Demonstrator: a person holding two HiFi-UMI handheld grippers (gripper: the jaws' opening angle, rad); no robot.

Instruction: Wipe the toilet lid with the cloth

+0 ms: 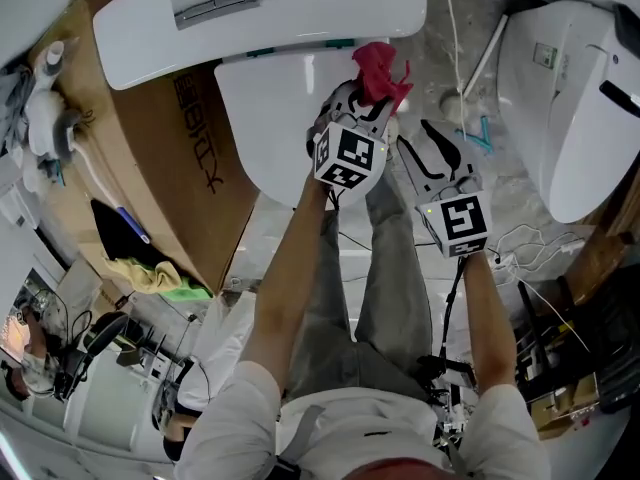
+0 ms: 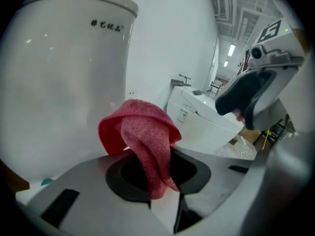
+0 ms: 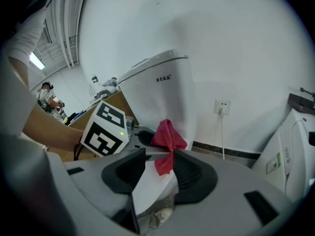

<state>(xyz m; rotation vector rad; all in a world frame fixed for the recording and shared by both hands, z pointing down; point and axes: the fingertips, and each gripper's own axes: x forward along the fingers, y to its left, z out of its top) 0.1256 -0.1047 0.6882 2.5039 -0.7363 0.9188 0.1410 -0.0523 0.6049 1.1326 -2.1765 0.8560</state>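
Red terry cloth [image 1: 380,73] sticks up in a bunch from the left tongs [image 1: 372,108], which are clenched on its lower folds, over the right edge of the closed white oval toilet lid [image 1: 275,118]. The right tongs [image 1: 432,153] hang released and empty, just off that lid's right edge.

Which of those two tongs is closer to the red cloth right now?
Left. The left tongs are clamped on the red cloth above the toilet lid; the right tongs hang open beside it, holding nothing.
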